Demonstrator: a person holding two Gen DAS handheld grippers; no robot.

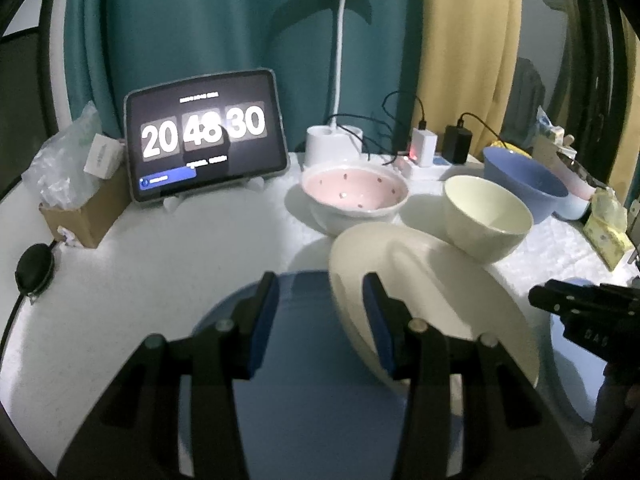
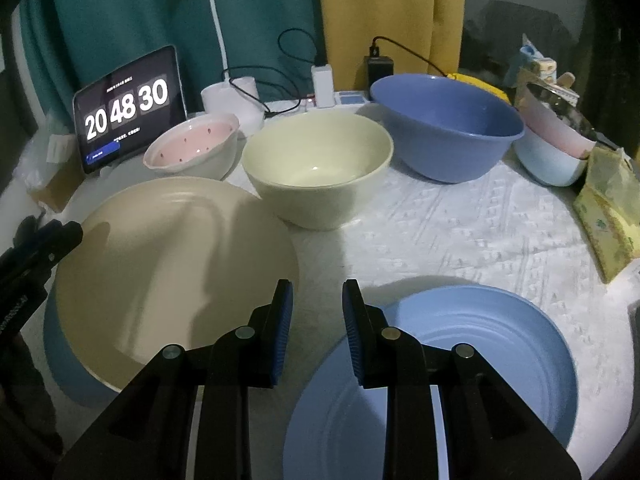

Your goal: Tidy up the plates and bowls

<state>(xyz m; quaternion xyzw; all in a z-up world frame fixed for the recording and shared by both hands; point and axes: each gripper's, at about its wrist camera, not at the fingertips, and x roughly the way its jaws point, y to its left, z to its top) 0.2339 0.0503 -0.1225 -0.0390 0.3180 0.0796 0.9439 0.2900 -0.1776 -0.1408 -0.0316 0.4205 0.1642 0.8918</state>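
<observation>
1. Left tongs (image 1: pixel 320 292) hang low over a round dark-blue plate (image 1: pixel 304 360), fingers spread; the right finger's blue pad (image 1: pixel 378 320) sits at the rim of a tilted round cream plate (image 1: pixel 432 292), though a pinch cannot be confirmed.
2. Right tongs (image 2: pixel 317 300) hover above the white tablecloth (image 2: pixel 460 220), fingers apart, holding nothing, between the cream plate and a round light-blue ridged plate (image 2: pixel 480 344).
3. Behind stand a cream bowl (image 2: pixel 318 168), a pink-lined spotted bowl (image 2: pixel 192 148) and a large blue bowl (image 2: pixel 448 136).

The left claw (image 1: pixel 320 312) points forward, its blue-padded fingers (image 1: pixel 262 320) spread apart. The right claw (image 2: pixel 317 320) is likewise parted, holding nothing, level beside it.
</observation>
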